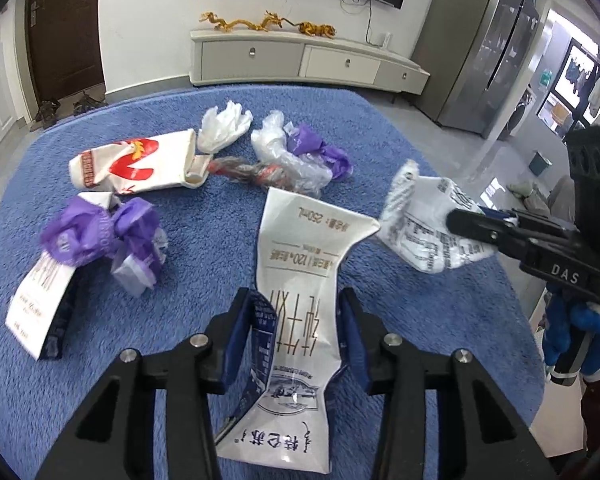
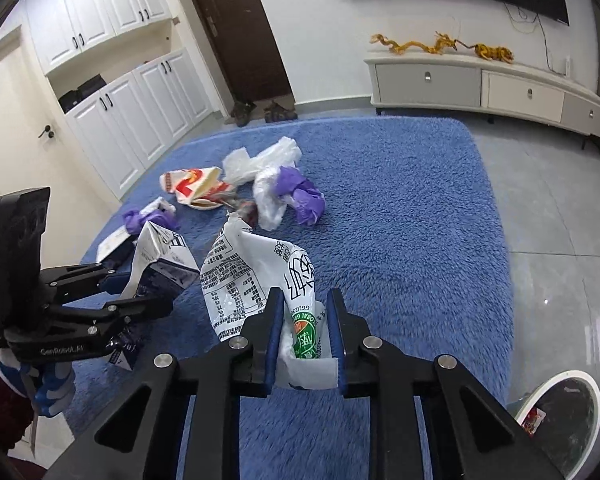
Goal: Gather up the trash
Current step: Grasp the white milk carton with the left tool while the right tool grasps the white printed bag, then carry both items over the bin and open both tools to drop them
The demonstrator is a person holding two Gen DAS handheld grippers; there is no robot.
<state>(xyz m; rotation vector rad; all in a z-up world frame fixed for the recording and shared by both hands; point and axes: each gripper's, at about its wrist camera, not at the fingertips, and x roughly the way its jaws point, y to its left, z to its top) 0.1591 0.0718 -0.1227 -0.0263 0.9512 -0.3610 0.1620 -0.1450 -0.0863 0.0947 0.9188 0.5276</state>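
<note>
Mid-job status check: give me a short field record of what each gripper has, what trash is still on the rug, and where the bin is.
left gripper: shut on the flattened milk carton, lifted off the rug
right gripper: shut on the white printed wrapper, also lifted
surface: blue shag rug
trash remaining: red-and-white carton, white plastic bag, clear bag with purple bag, purple bag on another carton
bin: white-rimmed bin, on the floor at the lower right of the right wrist view
</note>
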